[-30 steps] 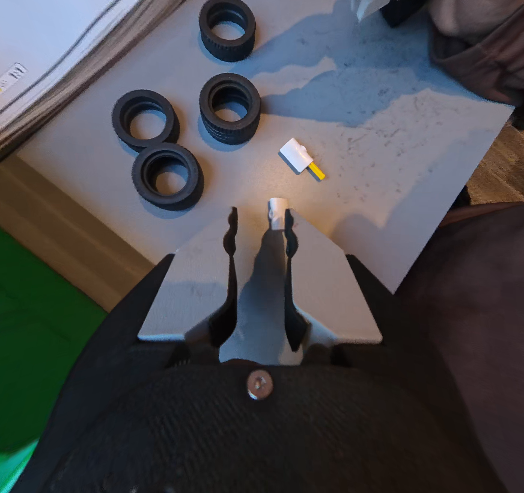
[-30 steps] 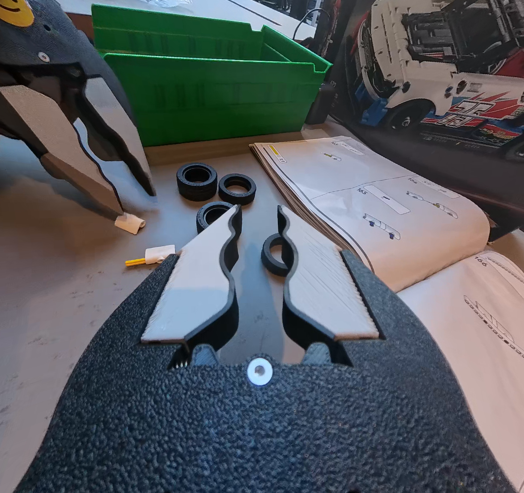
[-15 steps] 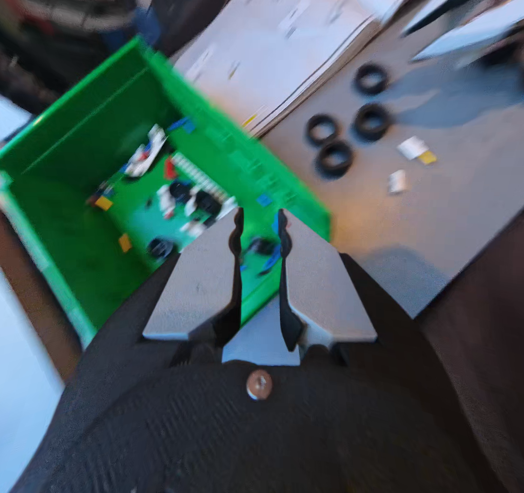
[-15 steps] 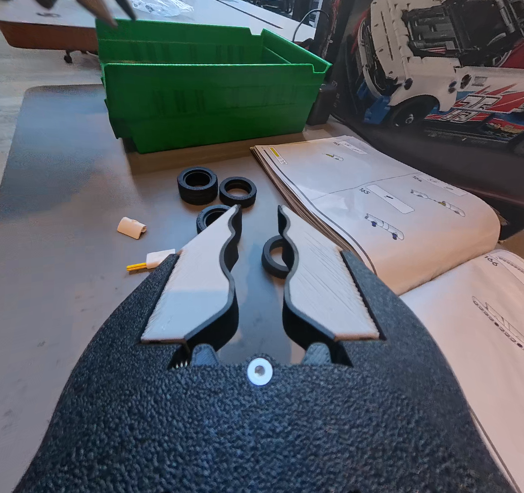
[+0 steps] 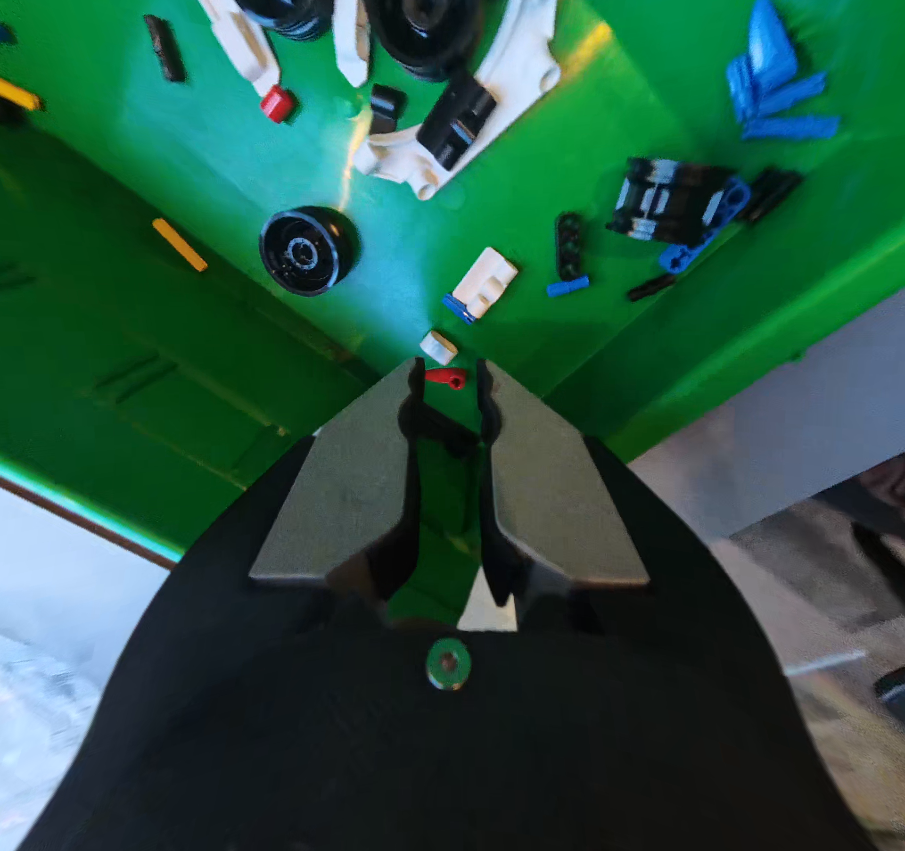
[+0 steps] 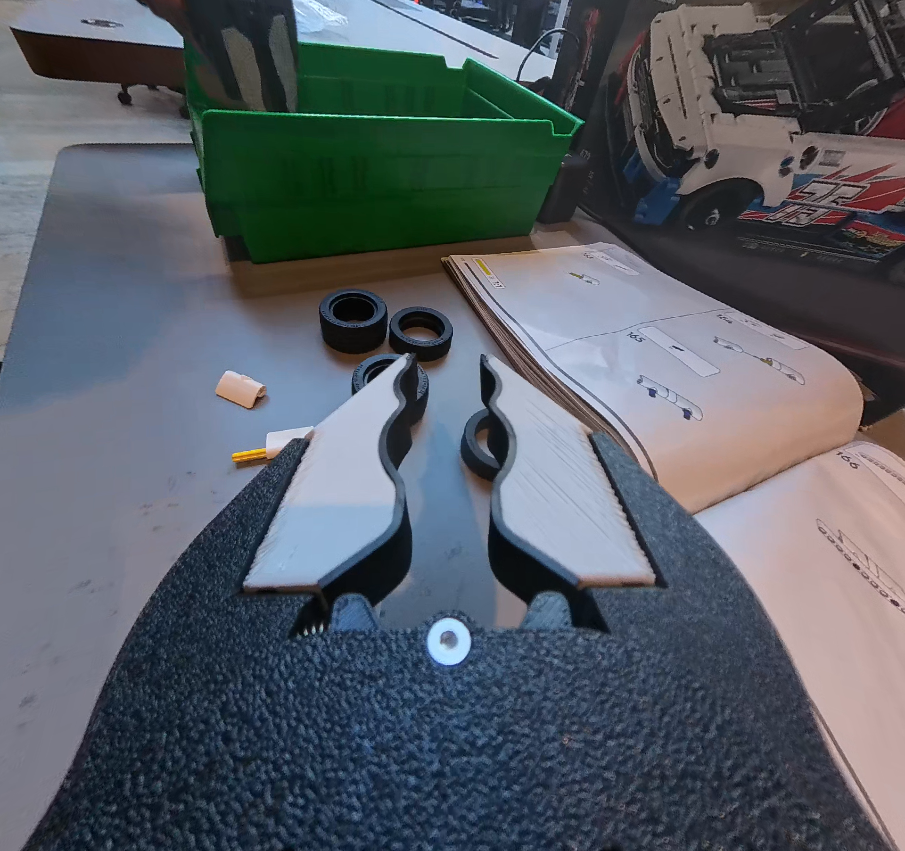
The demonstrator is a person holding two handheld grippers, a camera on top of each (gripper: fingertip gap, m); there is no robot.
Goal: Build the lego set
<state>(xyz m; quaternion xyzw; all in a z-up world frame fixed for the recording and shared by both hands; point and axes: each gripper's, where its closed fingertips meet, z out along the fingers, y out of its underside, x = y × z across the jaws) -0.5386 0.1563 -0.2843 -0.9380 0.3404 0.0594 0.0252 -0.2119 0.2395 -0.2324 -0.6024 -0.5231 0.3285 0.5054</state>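
Note:
My left gripper (image 5: pixel 448 367) is open and points down into the green bin (image 5: pixel 147 386). A small red piece (image 5: pixel 445 378) lies just past its tips, with a short white cylinder (image 5: pixel 438 347) beyond it. A black piece (image 5: pixel 440 428) shows between the fingers; I cannot tell if it touches them. My right gripper (image 6: pixel 446 362) is open and empty, low over the grey table (image 6: pixel 122 288). Several black tyres (image 6: pixel 352 320) lie around its tips. A white connector (image 6: pixel 240 389) and a white piece on a yellow axle (image 6: pixel 274 445) lie to its left.
The bin holds a black wheel hub (image 5: pixel 306 250), a white piece with a blue pin (image 5: pixel 482 281), white panels (image 5: pixel 514 73) and blue parts (image 5: pixel 769 73). An open instruction booklet (image 6: pixel 661 362) lies at right, with the set's box (image 6: pixel 759 117) behind. The left gripper (image 6: pixel 245 29) reaches into the green bin (image 6: pixel 382 181). The tips of one gripper are about 35 centimeters away from the tips of the other. My right tips are roughly 12 centimeters from the white connector (image 6: pixel 240 389).
My left gripper has left the white connector on the table and swung over and down into the green bin. My right gripper has stayed still and open.

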